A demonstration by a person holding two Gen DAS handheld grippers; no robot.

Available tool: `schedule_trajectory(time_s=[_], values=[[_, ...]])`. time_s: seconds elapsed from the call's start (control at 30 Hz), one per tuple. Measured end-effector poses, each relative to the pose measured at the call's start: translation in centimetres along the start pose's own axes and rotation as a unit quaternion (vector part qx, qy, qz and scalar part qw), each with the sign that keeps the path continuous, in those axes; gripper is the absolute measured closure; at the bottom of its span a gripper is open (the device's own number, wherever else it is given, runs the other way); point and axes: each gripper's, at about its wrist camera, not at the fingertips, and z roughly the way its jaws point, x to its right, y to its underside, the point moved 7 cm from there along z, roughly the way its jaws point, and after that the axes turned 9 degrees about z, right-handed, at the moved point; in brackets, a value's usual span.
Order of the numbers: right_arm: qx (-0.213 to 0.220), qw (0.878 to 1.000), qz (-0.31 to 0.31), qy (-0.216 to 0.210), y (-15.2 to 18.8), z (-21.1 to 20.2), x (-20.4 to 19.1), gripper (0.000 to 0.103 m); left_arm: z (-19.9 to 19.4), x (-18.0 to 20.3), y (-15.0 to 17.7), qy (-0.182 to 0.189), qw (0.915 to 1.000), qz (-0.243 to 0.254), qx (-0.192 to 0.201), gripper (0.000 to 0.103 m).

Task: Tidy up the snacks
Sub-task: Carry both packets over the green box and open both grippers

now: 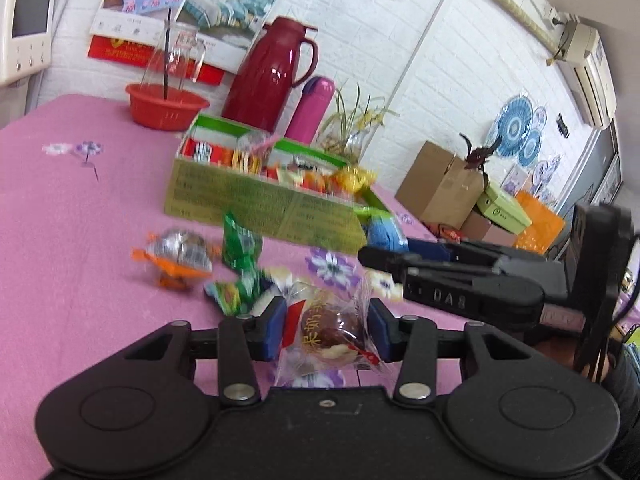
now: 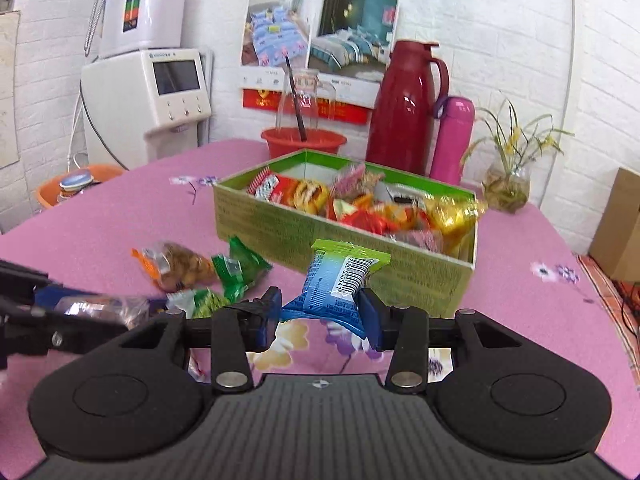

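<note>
My left gripper (image 1: 326, 314) is shut on a clear packet with a brown snack and a red label (image 1: 334, 334), held just above the pink tablecloth. My right gripper (image 2: 320, 314) is shut on a blue and green packet with a barcode (image 2: 340, 280), close in front of the green cardboard box (image 2: 280, 236). The box (image 1: 260, 204) holds several wrapped snacks. Loose on the cloth lie an orange-ended nut packet (image 2: 176, 266) and green packets (image 2: 240, 268). The left wrist view shows the right gripper (image 1: 380, 266) at the right, with the blue packet (image 1: 384, 234).
Behind the box stand a dark red thermos jug (image 2: 404, 112), a pink flask (image 2: 454, 140), a red basin (image 2: 302, 142) with glasses, and a plant in a glass vase (image 2: 506, 188). A white machine (image 2: 148, 100) stands at the back left. Cardboard boxes (image 1: 440, 184) sit beyond the table's right edge.
</note>
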Motion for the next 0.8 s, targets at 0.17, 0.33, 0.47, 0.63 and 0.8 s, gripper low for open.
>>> schedule_trajectory(time_s=[0.17, 0.33, 0.47, 0.63, 0.8], values=[[0.022, 1.000, -0.011, -0.006, -1.7, -0.1, -0.7, 0.030, 0.6, -1.4, -3.8, -0.022, 0.9994, 0.013, 0.023, 0.093], [0.051, 0.999, -0.016, 0.005, -3.9, 0.3, -0.2, 0.030, 2.3, -3.6, -7.7, -0.030, 0.9989, -0.001, 0.035, 0.093], [0.061, 0.998, -0.008, 0.015, -5.1, 1.7, 0.9, 0.030, 4.6, -4.6, -10.3, -0.040, 0.9984, -0.001, 0.041, 0.093], [0.061, 0.998, 0.007, 0.026, -6.2, 4.7, 2.2, 0.030, 8.9, -6.2, -12.3, -0.042, 0.9984, -0.017, 0.035, 0.092], [0.064, 0.997, 0.017, 0.031, -7.0, 8.0, 3.4, 0.030, 13.0, -7.8, -12.8, -0.049, 0.9980, -0.035, 0.021, 0.092]])
